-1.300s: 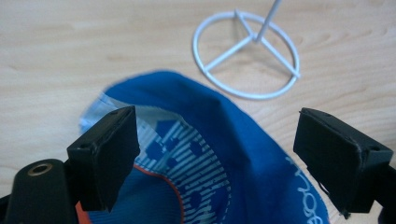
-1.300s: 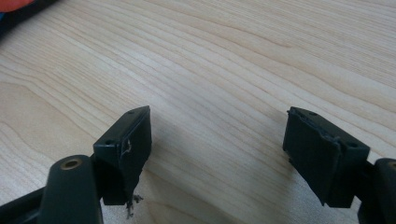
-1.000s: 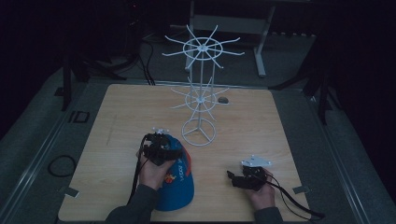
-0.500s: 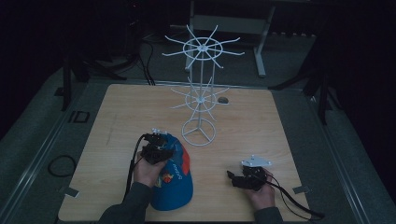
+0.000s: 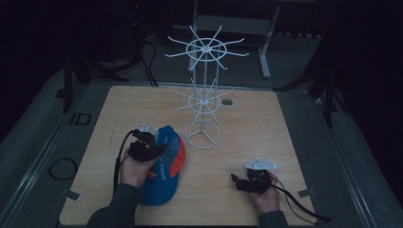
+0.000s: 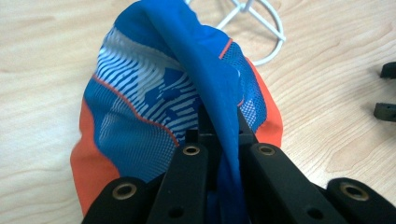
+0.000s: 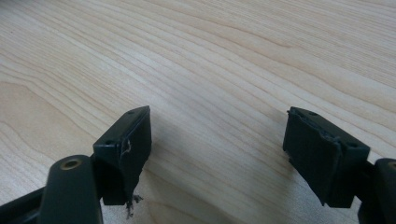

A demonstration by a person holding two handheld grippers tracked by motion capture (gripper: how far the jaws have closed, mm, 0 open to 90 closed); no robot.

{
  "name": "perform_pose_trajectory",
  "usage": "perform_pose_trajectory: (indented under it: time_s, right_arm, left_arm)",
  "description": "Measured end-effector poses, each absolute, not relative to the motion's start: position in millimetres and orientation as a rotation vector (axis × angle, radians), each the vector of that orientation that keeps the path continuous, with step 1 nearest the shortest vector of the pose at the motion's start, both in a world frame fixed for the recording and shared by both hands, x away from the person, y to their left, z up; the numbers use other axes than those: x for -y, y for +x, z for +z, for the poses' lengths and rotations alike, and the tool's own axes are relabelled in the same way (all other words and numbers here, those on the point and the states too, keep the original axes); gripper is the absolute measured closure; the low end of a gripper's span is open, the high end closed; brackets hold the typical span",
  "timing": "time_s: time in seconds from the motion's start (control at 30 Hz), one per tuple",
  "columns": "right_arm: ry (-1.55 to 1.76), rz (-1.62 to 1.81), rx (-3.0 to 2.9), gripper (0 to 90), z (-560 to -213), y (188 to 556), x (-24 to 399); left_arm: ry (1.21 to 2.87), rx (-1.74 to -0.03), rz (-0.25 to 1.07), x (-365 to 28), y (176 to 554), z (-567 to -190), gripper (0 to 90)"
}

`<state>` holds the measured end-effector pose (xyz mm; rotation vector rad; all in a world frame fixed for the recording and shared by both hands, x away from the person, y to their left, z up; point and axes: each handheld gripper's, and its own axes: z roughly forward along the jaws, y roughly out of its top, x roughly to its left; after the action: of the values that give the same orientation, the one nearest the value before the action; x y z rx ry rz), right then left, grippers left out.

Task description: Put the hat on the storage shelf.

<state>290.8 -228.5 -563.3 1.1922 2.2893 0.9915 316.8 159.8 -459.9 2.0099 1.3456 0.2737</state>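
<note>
High view first: my left tool (image 5: 159, 151) sits at about seven o'clock on the table (image 5: 285, 123). Its jaws have just been closing, and now they pinch a fold of the blue and orange cap (image 6: 154, 102). The cap lies on the wood right by my left hand (image 5: 133, 168). My right tool (image 5: 237, 180) rests at five o'clock, jaws spread wide with nothing between them. Farther off, near the middle, stands the white wire rack (image 5: 203, 95).
</note>
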Motion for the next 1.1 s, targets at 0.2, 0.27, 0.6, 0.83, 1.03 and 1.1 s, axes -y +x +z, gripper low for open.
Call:
perform_pose_trajectory:
  time_s: [0.2, 0.27, 0.6, 0.83, 1.03, 1.1]
  right_arm:
    - [1.193, 0.992, -2.289, 23.5, -563.3, 290.8, 228.5]
    - [1.192, 0.991, -2.289, 23.5, -563.3, 290.8, 228.5]
    - [1.192, 0.993, -2.287, 23.5, -563.3, 290.9, 228.4]
    - [1.192, 0.993, -2.287, 23.5, -563.3, 290.9, 228.4]
    - [1.193, 0.993, -2.287, 23.5, -563.3, 290.9, 228.4]
    - [1.194, 0.993, -2.287, 23.5, -563.3, 290.9, 228.4]
  left_arm:
    - [1.972, -1.285, 0.331, -179.4, 311.8, -443.4, 89.5]
    - [1.954, -1.272, 0.341, -184.4, 310.7, -438.7, 89.6]
    - [1.908, -1.225, 0.371, -202.2, 307.7, -422.5, 89.5]
    - [1.898, -1.185, 0.377, -208.7, 306.7, -415.0, 89.5]
    - [1.898, -1.159, 0.403, -213.6, 306.3, -406.9, 89.5]
    - [1.895, -1.147, 0.41, -215.3, 305.9, -403.7, 89.5]
